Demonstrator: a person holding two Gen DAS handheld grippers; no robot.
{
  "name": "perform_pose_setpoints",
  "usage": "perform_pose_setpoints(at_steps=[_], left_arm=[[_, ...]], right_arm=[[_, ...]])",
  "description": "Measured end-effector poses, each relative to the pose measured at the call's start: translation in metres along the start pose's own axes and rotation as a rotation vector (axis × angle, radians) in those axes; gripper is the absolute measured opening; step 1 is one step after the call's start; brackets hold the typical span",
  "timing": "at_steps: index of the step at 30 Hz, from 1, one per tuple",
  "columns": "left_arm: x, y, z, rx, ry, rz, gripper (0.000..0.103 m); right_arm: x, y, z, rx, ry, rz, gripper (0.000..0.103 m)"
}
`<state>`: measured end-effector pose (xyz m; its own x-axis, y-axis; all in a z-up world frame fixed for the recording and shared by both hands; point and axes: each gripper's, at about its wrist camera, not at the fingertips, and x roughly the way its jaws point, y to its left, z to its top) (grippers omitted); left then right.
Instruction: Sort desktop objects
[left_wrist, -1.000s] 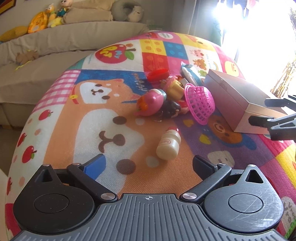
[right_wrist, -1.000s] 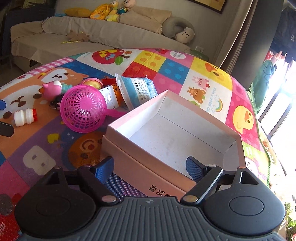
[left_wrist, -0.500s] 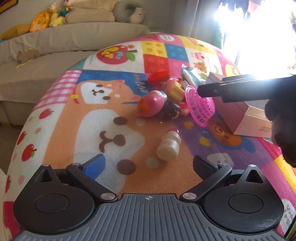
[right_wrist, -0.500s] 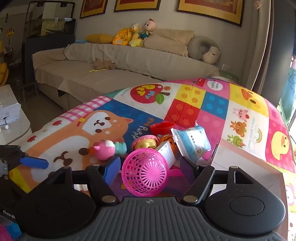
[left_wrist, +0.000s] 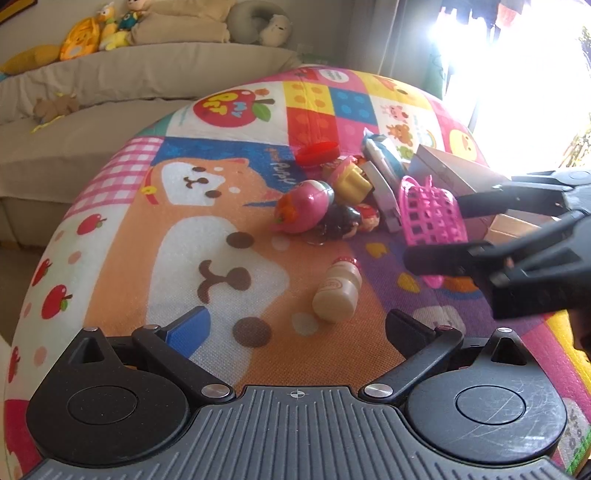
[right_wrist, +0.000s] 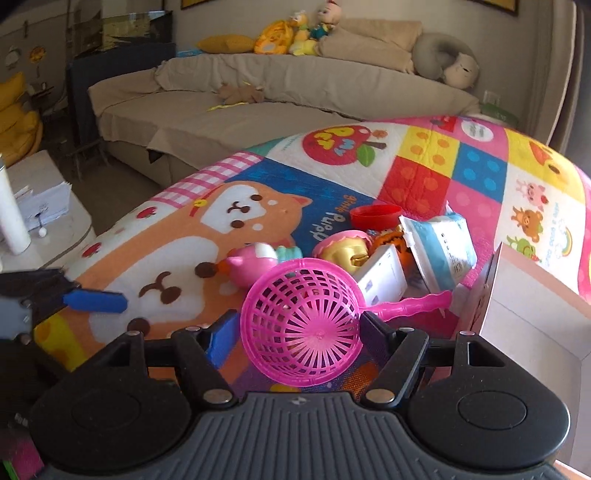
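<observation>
The open cardboard box (right_wrist: 532, 332) lies on the play mat (left_wrist: 155, 236); what shows of its inside is bare. Just beside its near corner, the pink mesh basket (right_wrist: 301, 325) sits between the fingers of the right gripper (right_wrist: 295, 332), which clamp its sides. Farther from the box, the left gripper (left_wrist: 295, 325) hangs released, with the small bottle (left_wrist: 338, 291) lying on the mat just ahead of its fingertips.

A colourful cartoon play mat (left_wrist: 221, 258) covers the counter. On it, a small drink bottle (left_wrist: 338, 291) lies on its side. Beyond the bottle sits a toy heap (left_wrist: 332, 199); right of the heap stands a pink box (left_wrist: 454, 173).
</observation>
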<state>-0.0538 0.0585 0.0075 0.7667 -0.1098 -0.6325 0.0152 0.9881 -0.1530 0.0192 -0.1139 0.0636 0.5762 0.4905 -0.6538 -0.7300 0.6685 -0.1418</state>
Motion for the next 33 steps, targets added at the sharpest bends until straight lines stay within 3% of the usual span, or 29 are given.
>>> perform_pose_setpoints(at_steps=[6, 11, 14, 19, 23, 25, 28, 31, 33], left_arm=[[0.000, -0.003, 0.000, 0.015, 0.006, 0.022, 0.103], [0.004, -0.010, 0.001, 0.060, 0.026, 0.062, 0.103], [0.005, -0.012, 0.002, 0.069, 0.033, 0.073, 0.103], [0.010, -0.016, 0.006, 0.090, 0.034, 0.102, 0.103], [0.013, -0.019, 0.008, 0.103, 0.030, 0.116, 0.103], [0.014, -0.018, 0.009, 0.101, 0.033, 0.118, 0.103], [0.013, -0.017, 0.008, 0.103, 0.032, 0.131, 0.103], [0.013, -0.015, 0.009, 0.100, 0.035, 0.137, 0.103], [0.014, -0.015, 0.009, 0.099, 0.038, 0.136, 0.103]], right_arm=[[-0.043, 0.015, -0.038, -0.148, 0.032, 0.007, 0.072], [-0.065, 0.012, -0.059, -0.121, 0.023, 0.008, 0.073], [-0.087, -0.011, -0.068, -0.002, -0.037, -0.068, 0.081], [-0.128, -0.084, -0.092, 0.338, -0.130, -0.353, 0.083], [-0.129, -0.133, -0.113, 0.554, -0.145, -0.487, 0.083], [-0.115, -0.151, -0.120, 0.620, -0.131, -0.492, 0.083], [-0.094, -0.165, -0.119, 0.691, -0.126, -0.417, 0.082], [-0.075, -0.158, -0.103, 0.662, -0.133, -0.431, 0.086], [-0.064, -0.154, -0.093, 0.655, -0.149, -0.357, 0.085]])
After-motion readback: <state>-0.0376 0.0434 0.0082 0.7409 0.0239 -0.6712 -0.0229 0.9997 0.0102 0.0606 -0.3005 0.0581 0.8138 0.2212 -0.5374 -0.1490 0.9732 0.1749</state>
